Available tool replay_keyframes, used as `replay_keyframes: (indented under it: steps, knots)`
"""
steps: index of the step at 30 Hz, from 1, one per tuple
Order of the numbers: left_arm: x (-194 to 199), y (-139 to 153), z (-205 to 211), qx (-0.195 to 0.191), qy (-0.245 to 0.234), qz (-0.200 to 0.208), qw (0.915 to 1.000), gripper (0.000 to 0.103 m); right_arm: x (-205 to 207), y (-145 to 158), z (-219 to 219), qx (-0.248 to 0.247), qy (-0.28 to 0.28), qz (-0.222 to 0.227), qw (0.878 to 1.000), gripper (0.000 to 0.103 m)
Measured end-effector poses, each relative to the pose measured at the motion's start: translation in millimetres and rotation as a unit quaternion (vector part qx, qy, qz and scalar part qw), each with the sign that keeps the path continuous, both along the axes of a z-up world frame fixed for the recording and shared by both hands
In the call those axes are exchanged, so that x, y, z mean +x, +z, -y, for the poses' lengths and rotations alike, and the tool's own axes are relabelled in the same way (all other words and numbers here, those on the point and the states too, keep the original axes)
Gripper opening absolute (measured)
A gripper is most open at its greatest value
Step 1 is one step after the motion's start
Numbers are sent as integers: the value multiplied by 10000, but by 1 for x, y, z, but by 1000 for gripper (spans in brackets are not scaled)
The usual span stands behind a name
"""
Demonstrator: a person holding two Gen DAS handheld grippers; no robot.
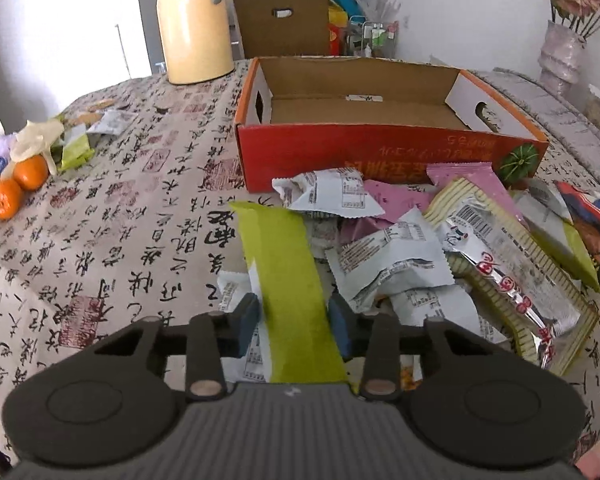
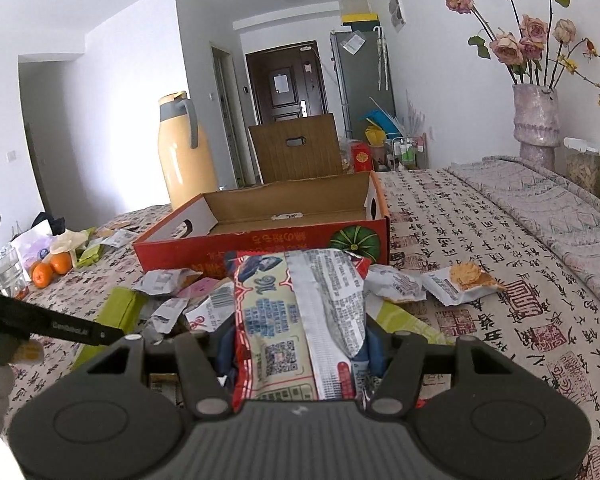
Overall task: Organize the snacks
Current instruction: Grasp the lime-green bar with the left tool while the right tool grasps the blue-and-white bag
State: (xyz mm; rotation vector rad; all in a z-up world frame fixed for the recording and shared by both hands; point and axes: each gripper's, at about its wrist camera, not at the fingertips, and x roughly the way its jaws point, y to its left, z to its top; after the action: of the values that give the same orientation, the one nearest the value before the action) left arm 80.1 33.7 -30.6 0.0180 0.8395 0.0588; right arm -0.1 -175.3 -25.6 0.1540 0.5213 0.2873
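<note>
Left tool (image 1: 294,320) clamps a long, flat, lime-green snack packet (image 1: 284,272).

A: Long lime-green snack wrapper (image 1: 284,280), flat, clamped between the left gripper (image 1: 294,320) pads, lifted over the pile?

B: Yes. Also a red-edged printed snack bag with a silver back seam (image 2: 300,320), pinched lengthwise in the right gripper (image 2: 300,356), seam side up.

A: And the loose heap of white, pink and striped snack packets (image 1: 400,248)?

B: Scattered on the calligraphy-print surface (image 1: 140,200), just in front of the open red cardboard box with brown inside (image 1: 360,152). Box upright, nothing visible inside. Two white packets (image 2: 456,284) off to the right, one torn open.
</note>
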Motion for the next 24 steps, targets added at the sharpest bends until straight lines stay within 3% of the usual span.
replay_keyframes:
  steps: [4,5,6,12,16,18,20,24]
  knots:
    - [-10,9,-1,85,-81,179,9998,28,0,-1,1,22,-3,-1,10000,60]
    - [-13,11,-1,80,-104,227,9997,23,0,-1,1,29,-2,0,10000,60]
    - [-15,13,-2,67,-156,257,9995,3,0,-1,1,35,-1,5,10000,60]
    - [-16,14,-2,39,-132,266,9996,3,-1,-2,2,59,7,6,10000,60]
    - [-14,9,-6,-15,-81,185,9998,14,-2,-3,3,81,18,-4,10000,60]
    - [-13,8,-8,-57,-105,199,9997,37,-1,-3,4,86,6,-18,10000,60]
    - [-13,8,-6,47,-92,260,9996,53,1,-5,4,84,-2,-40,10000,60]
    - [-8,3,-4,179,-92,255,9995,57,4,-8,4,80,-35,-96,9999,60]
